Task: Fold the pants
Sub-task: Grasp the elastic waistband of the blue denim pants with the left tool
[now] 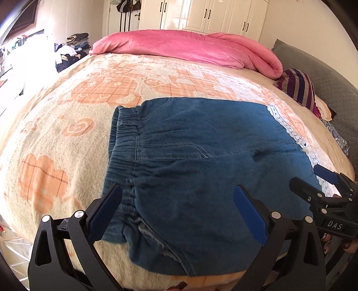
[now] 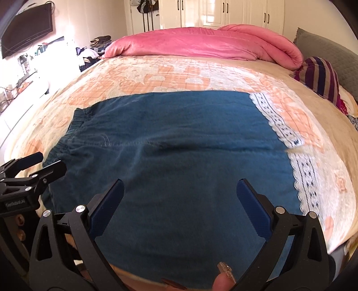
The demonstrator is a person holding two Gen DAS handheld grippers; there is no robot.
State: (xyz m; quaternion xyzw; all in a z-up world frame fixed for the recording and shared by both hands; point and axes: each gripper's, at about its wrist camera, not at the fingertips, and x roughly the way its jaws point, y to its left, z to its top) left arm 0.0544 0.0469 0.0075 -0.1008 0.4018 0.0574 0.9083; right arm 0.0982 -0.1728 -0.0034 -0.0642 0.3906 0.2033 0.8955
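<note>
We see the dark teal elastic-waist pants [image 1: 201, 161] flat on the peach patterned blanket [image 1: 67, 138], long axis crosswise. Left claw [image 1: 179, 212] hovers wide over the waistband [image 1: 125, 143]; right claw [image 2: 181, 206] wide, empty, nearer the white lace hem [image 2: 290, 143].

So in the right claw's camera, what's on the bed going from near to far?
Blue pants → peach patterned blanket → pink comforter → white wardrobe doors.
</note>
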